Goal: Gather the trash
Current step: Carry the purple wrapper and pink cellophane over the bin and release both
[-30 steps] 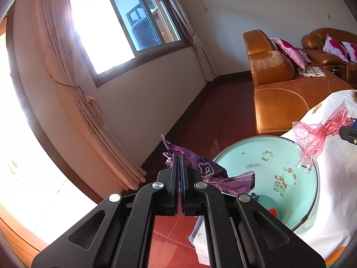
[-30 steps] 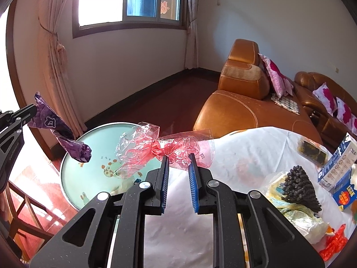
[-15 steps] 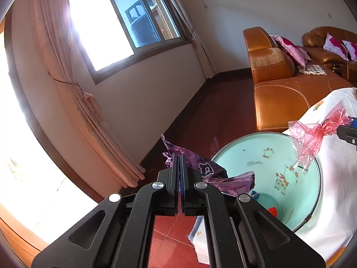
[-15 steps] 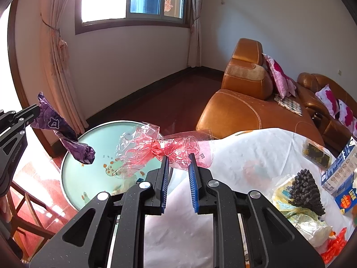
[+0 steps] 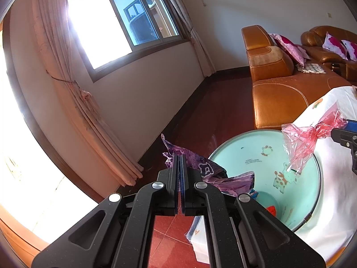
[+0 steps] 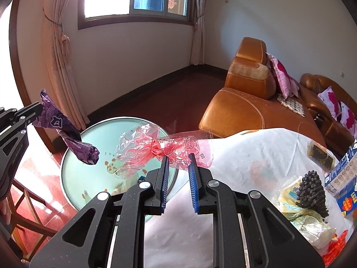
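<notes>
A mint-green bin (image 5: 252, 147) with cartoon animals stands on the floor beside the white-clothed table (image 6: 245, 156). My left gripper (image 5: 180, 156) is shut on a crumpled purple wrapper (image 5: 207, 167), which hangs over the bin's near rim. In the right wrist view the same purple wrapper (image 6: 64, 129) dangles from the left gripper (image 6: 38, 109) above the bin (image 6: 73, 169). My right gripper (image 6: 177, 158) is shut on a twisted pink see-through wrapper (image 6: 156, 147), whose loose end reaches out over the bin's mouth. The pink wrapper (image 5: 308, 134) also shows at the right in the left wrist view.
More litter lies on the table at the right: a black spiky lump (image 6: 312, 189) on a yellowish bag (image 6: 299, 212), a blue box (image 6: 343, 178), a dark packet (image 6: 321, 154), orange scraps (image 6: 334, 248). A brown leather sofa (image 6: 241, 109) stands behind. A wooden chair frame (image 6: 29, 212) is at lower left.
The pink wrapper in my right gripper has edged slightly further over the bin. The left gripper and purple wrapper have stayed put.
</notes>
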The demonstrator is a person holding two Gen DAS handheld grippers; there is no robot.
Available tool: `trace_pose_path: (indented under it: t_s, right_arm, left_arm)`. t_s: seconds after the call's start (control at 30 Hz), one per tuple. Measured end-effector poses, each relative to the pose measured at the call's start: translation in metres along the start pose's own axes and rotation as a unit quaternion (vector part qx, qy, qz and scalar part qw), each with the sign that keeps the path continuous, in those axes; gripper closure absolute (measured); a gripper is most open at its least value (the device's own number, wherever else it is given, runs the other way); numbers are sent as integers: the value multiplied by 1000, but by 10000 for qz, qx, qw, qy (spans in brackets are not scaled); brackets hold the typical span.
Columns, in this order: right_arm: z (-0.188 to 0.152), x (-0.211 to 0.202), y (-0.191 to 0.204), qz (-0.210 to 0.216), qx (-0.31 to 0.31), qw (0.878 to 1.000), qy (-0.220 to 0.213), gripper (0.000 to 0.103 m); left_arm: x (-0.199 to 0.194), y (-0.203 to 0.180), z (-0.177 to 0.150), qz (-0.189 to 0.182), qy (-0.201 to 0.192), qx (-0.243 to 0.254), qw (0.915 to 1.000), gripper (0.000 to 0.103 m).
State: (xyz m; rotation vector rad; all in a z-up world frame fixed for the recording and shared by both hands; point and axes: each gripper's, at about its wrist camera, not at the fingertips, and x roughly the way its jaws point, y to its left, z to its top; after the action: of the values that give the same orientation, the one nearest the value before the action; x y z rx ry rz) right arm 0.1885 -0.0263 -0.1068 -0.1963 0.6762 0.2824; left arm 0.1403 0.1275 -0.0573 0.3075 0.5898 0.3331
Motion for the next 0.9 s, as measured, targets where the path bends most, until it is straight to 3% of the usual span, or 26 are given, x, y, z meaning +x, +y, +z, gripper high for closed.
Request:
trace_pose_path:
  t_s: [0.83,0.9]
  right_arm:
    - [-2,9,10,105,-98,9999,77,84]
    - [-3,8,10,121,-106,9999,29,81]
  left_arm:
    - [5,0,-1,-158,28,-16,9999,102]
    - [5,0,-2,-196,23,-29,9998,98]
